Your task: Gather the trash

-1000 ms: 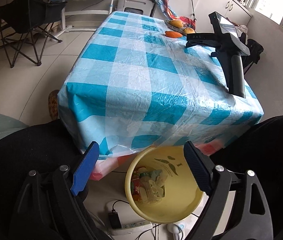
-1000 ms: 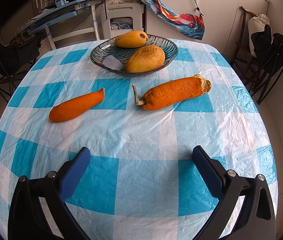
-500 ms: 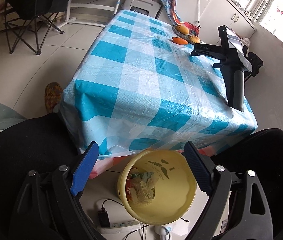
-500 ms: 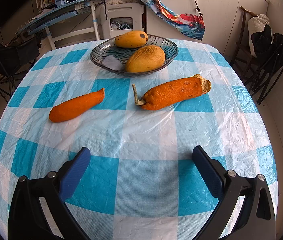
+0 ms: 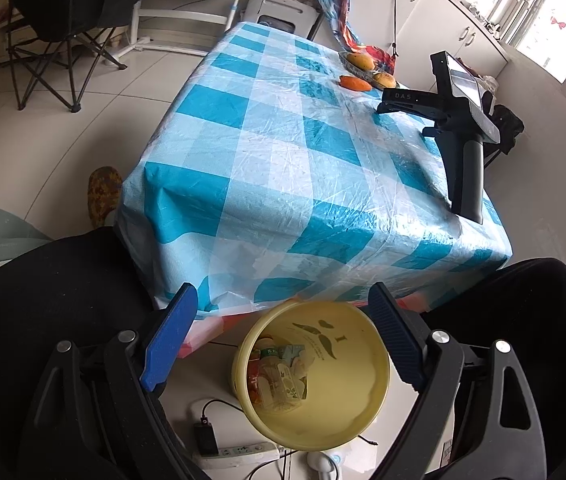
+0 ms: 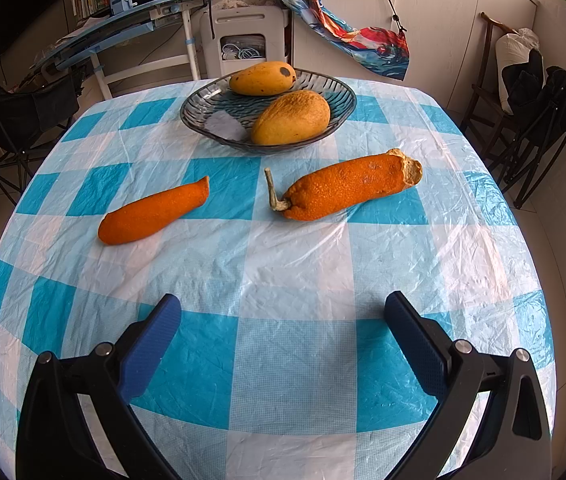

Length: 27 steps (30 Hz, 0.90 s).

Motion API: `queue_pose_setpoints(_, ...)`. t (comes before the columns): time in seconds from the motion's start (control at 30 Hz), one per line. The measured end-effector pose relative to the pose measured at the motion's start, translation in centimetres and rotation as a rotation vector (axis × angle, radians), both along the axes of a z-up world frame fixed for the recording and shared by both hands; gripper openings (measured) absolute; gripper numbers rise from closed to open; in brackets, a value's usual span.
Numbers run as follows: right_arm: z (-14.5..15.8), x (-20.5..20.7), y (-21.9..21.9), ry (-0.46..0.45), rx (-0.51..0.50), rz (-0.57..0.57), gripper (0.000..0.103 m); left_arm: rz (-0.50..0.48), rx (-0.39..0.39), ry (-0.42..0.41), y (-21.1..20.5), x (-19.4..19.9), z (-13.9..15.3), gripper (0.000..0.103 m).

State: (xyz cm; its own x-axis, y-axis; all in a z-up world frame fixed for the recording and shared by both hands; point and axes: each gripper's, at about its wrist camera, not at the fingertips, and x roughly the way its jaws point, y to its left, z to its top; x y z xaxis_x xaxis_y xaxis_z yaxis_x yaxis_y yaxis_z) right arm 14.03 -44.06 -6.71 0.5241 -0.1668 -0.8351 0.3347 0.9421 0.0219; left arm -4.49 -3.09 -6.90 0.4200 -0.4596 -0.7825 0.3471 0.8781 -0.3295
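— Any writing you can read from where you stand?

— Only "DAS" on the black arm of the right gripper (image 5: 415,98), which rests on the table (image 5: 283,168). The yellow bin (image 5: 335,412) has a dark leaf print and one stroke like an "I" on its inner wall. The packets inside carry labels, too small to make out.

— What does the left camera give that the right does not?

— The bin itself, on the floor at the near table edge, between a person's two black-clad knees, with crumpled wrappers (image 5: 279,376) at the bottom. A white power strip (image 5: 239,452) lies just beside it. The left gripper (image 5: 283,340) hangs above the bin, blue pads spread wide, nothing between them.

— And the right camera?

— The tabletop up close. Two orange peels: a smooth tapered peel (image 6: 153,214) to the left, and a pebbly stemmed peel (image 6: 347,190) with a torn pale end to the right, apart from each other. Behind them a ribbed glass bowl (image 6: 203,114) holds two yellow mangoes (image 6: 291,118); the rear one has a dark spot. Seen here, the right gripper's pads also stand wide apart over the cloth, empty, well short of the peels.

— The cloth?

— Thin crinkled plastic, blue and white checks, glossy.
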Motion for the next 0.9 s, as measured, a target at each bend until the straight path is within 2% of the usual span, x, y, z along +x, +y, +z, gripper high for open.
queue_pose_setpoints(0.47,0.0,0.0,0.0,0.000,0.000,0.000,0.097,0.015,-0.021,-0.039,0.5,-0.4,1.0,0.084)
queue_pose_setpoints(0.9,0.0,0.0,0.0,0.000,0.000,0.000,0.097,0.028,-0.005,-0.038,0.5,-0.4,0.8,0.084)
